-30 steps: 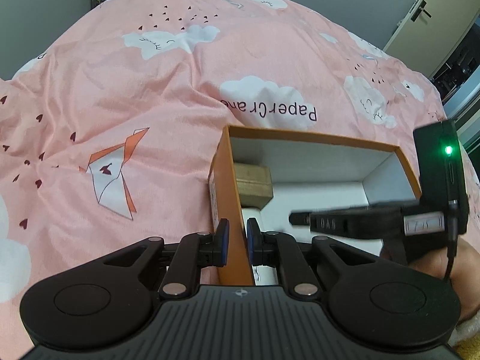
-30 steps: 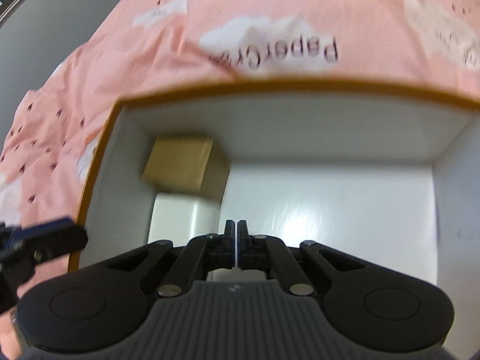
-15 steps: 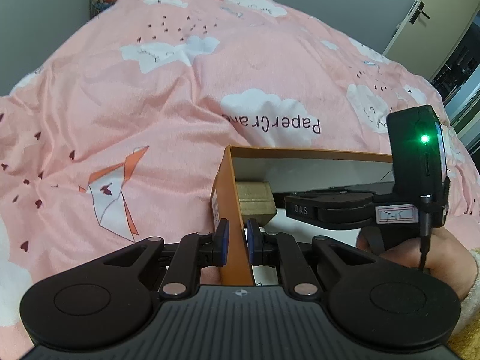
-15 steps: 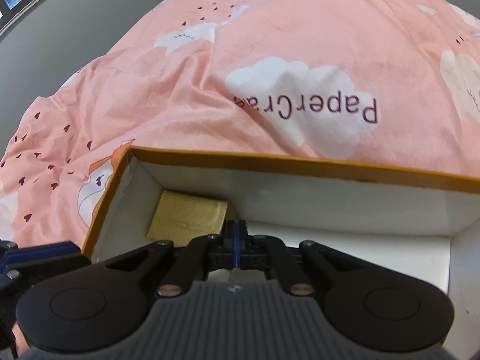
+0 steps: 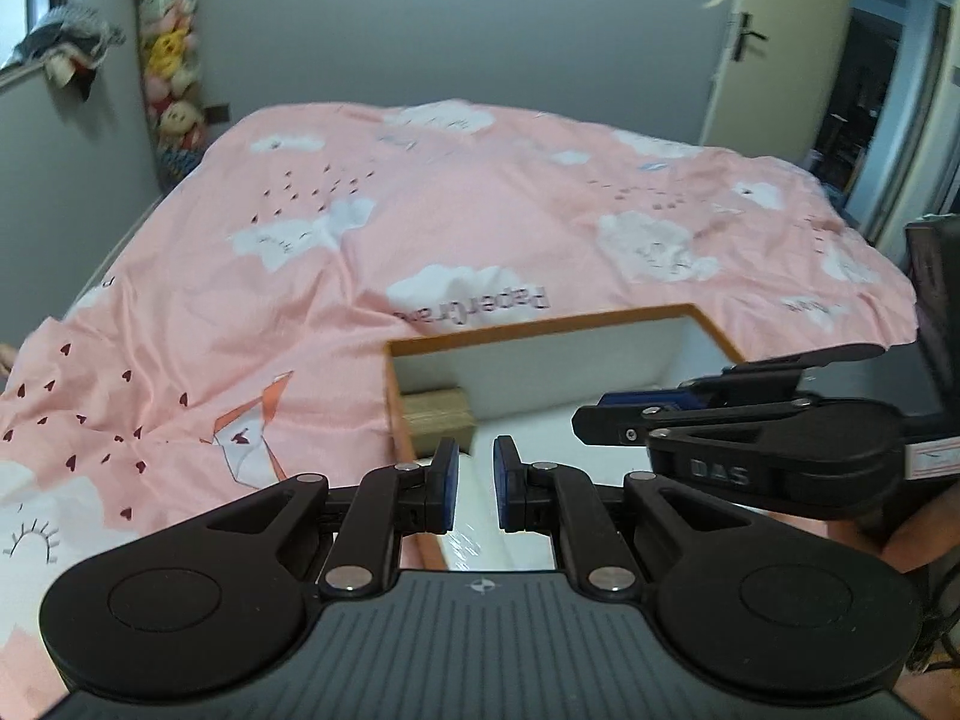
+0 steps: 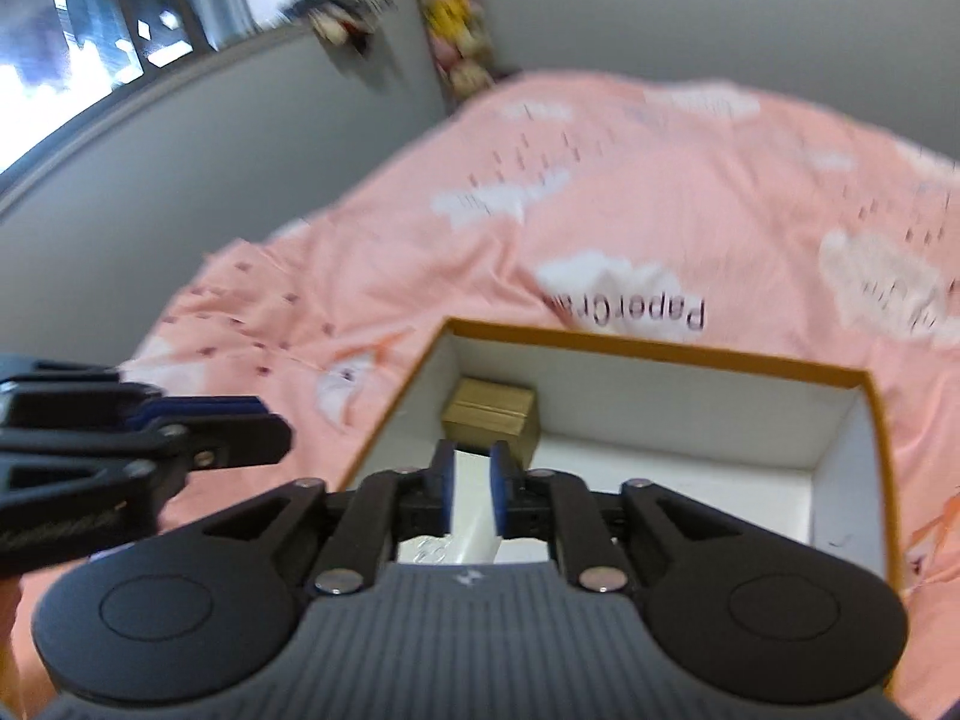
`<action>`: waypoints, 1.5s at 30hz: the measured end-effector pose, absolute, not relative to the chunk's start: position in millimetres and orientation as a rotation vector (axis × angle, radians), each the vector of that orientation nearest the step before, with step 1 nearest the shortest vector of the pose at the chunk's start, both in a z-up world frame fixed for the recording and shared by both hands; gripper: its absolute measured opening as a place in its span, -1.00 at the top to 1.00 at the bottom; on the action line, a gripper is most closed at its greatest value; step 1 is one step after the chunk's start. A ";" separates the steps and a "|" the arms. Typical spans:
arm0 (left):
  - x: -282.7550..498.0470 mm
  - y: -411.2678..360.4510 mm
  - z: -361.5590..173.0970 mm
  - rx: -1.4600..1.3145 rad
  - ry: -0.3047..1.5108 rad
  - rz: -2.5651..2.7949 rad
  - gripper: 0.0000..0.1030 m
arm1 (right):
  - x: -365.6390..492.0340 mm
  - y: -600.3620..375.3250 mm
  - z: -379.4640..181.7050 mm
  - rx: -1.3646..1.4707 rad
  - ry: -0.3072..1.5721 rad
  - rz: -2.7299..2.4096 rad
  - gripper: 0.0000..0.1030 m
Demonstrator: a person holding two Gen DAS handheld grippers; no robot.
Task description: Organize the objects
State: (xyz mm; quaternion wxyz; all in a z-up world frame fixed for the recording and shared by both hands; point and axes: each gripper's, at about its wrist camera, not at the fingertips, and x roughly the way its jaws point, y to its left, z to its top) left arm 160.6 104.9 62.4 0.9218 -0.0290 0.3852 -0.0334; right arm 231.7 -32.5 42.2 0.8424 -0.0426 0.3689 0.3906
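An open orange box with white inside (image 5: 540,330) (image 6: 660,351) lies on the pink bedspread. A small tan carton (image 5: 435,417) (image 6: 492,414) sits in its far left corner, a white carton (image 6: 474,516) in front of it. My left gripper (image 5: 476,492) is slightly open and empty, raised over the box's left wall. My right gripper (image 6: 470,489) is slightly open above the white carton and holds nothing; it shows in the left wrist view (image 5: 624,414) over the box.
The pink bedspread (image 5: 420,228) with clouds and "PaperCrane" print covers the bed. Grey walls, hanging plush toys (image 5: 168,78) at the back left, a window (image 6: 90,42) on the left, a door (image 5: 774,42) at the back right.
Both grippers have lifted and pulled back from the box. The left jaws have let go of the box's left wall. The right jaws, shut before, have opened slightly.
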 end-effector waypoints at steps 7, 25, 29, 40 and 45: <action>101.4 71.7 48.7 -0.081 0.799 -0.190 0.75 | 156.9 -99.8 51.7 -0.093 0.734 0.778 0.29; 53.5 19.5 -48.2 -0.074 1.058 -0.236 0.75 | 69.0 -171.1 -49.6 -0.100 1.115 0.537 -0.12; 48.6 17.8 -51.7 -0.076 1.069 -0.233 0.75 | 64.7 -169.7 -67.6 -0.165 1.205 0.527 -0.37; 46.6 18.5 -54.2 -0.091 1.068 -0.233 0.75 | 74.3 -169.9 -94.6 -0.126 1.335 0.531 -0.17; 46.8 18.2 -51.8 -0.094 1.053 -0.239 0.75 | 69.8 -175.1 -82.0 -0.115 1.279 0.505 -0.01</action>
